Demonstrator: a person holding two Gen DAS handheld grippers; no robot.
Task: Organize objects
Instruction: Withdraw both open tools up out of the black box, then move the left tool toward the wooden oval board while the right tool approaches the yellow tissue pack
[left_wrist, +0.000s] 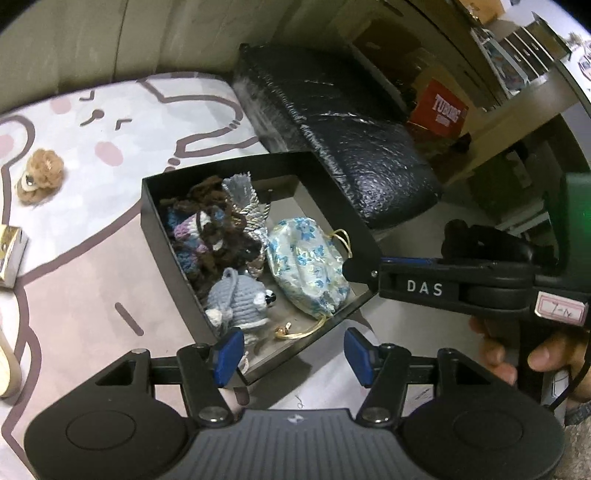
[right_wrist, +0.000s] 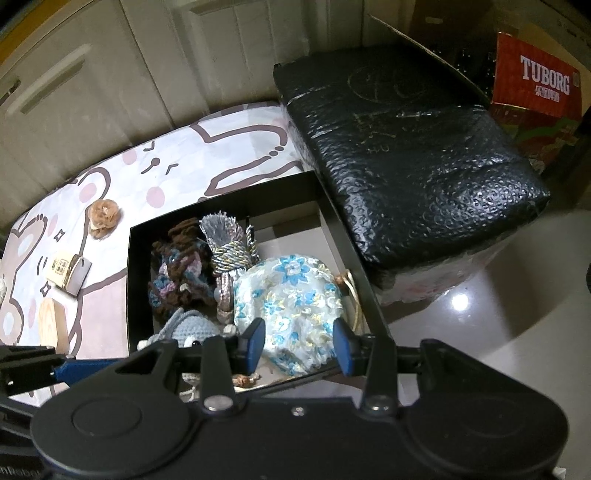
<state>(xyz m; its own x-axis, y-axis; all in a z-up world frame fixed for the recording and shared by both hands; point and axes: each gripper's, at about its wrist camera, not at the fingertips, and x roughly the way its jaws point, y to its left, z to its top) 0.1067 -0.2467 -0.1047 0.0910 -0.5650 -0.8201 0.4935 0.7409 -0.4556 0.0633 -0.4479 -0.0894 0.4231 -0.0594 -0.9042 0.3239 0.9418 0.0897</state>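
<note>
A black open box (left_wrist: 155, 221) sat on a cartoon-printed cloth (left_wrist: 92, 258), one side close against a large black wrapped block (left_wrist: 343, 147). Inside it lay a blue-flowered fabric pouch (left_wrist: 306, 266) with a gold cord, against the wall nearest the block. Beside the pouch, toward the middle, stood a grey tassel (left_wrist: 240, 192) bound with twisted silver cord. A tangle of brown, blue and pink yarn (left_wrist: 207, 236) filled the far side, and a grey crocheted animal (left_wrist: 240, 295) lay in the near corner, touching the yarn. A small gold-coloured piece lay on the box floor near the pouch's cord.

Out on the cloth, well apart from the box, lay a tan fabric flower (left_wrist: 40, 177), a small gold-and-white box (left_wrist: 11, 258) and, in the right wrist view, a pale wooden piece (right_wrist: 53, 325).

The left gripper (left_wrist: 291, 354) hung tilted down over the near corner of the box, its blue pads (left_wrist: 229, 350) apart with nothing between them. The right gripper (right_wrist: 297, 347) pointed steeply down over the pouch, its pads standing either side of the pouch in its own view; whether they pressed on the fabric could not be told. In the left wrist view its black finger reached in from the right at the box's edge, and the person's fingers (left_wrist: 498, 354) wrapped its handle. A red carton (right_wrist: 535, 85) stood behind the block.
</note>
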